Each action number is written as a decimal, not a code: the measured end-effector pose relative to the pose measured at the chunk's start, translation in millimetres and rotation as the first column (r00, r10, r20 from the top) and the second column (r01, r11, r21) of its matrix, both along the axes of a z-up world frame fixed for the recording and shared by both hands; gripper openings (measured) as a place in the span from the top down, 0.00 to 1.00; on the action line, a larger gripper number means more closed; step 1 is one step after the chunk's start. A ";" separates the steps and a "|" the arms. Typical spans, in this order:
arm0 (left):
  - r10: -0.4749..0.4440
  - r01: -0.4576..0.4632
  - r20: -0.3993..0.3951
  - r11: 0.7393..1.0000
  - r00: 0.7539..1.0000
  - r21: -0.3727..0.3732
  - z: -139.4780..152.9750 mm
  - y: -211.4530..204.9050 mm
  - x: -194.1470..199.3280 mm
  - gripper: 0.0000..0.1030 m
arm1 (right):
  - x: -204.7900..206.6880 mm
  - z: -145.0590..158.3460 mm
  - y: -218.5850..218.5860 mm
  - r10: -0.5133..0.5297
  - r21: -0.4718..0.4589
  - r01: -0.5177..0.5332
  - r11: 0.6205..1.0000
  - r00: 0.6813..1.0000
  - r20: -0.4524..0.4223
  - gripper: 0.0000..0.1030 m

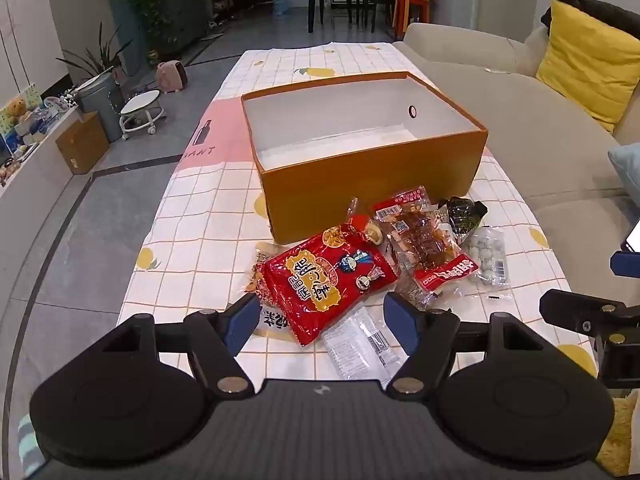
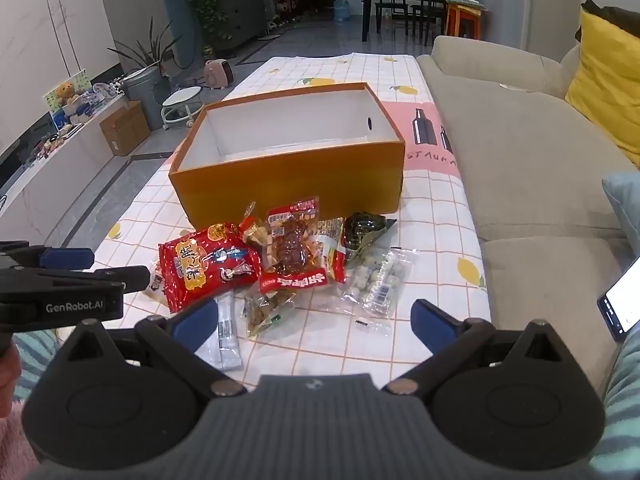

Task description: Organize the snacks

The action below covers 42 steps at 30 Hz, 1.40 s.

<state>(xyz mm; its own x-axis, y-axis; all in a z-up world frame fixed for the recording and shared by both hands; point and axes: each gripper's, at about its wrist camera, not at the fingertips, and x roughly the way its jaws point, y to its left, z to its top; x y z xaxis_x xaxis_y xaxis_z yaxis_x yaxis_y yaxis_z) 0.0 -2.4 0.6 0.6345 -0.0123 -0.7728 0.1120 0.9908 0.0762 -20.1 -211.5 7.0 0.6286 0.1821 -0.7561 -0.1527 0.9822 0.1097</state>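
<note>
An open orange box [image 1: 372, 176] [image 2: 288, 184] with a white, empty inside stands on the checked tablecloth. In front of it lies a pile of snack packets: a big red bag [image 1: 326, 276] [image 2: 208, 264], a clear packet of brown pieces with a red label [image 1: 424, 248] [image 2: 294, 256], a dark green packet [image 1: 464, 212] [image 2: 362, 230], a clear bag of pale balls [image 1: 490, 258] [image 2: 380, 276] and a flat clear sachet [image 1: 362, 344] [image 2: 228, 332]. My left gripper [image 1: 322, 318] is open just short of the red bag. My right gripper [image 2: 314, 324] is open, short of the pile.
A beige sofa [image 1: 520, 128] [image 2: 520, 152] with a yellow cushion [image 1: 588, 64] runs along the table's right side. A phone [image 2: 624, 300] lies on it near my right gripper. The left gripper's body [image 2: 60, 280] shows at the left of the right wrist view. Floor and plants are to the left.
</note>
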 end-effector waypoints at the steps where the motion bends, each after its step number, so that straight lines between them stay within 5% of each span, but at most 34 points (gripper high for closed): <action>1: -0.004 0.004 0.005 1.000 1.000 0.003 0.2 -1.6 -0.2 0.20 | 0.1 -0.2 0.0 0.000 0.003 0.000 1.000 1.000 0.003 0.04; 42: 0.015 -0.016 -0.022 1.000 1.000 -0.025 -4.1 6.8 -0.5 0.20 | 3.2 -3.0 0.5 -0.001 -0.011 0.001 1.000 1.000 -0.002 0.04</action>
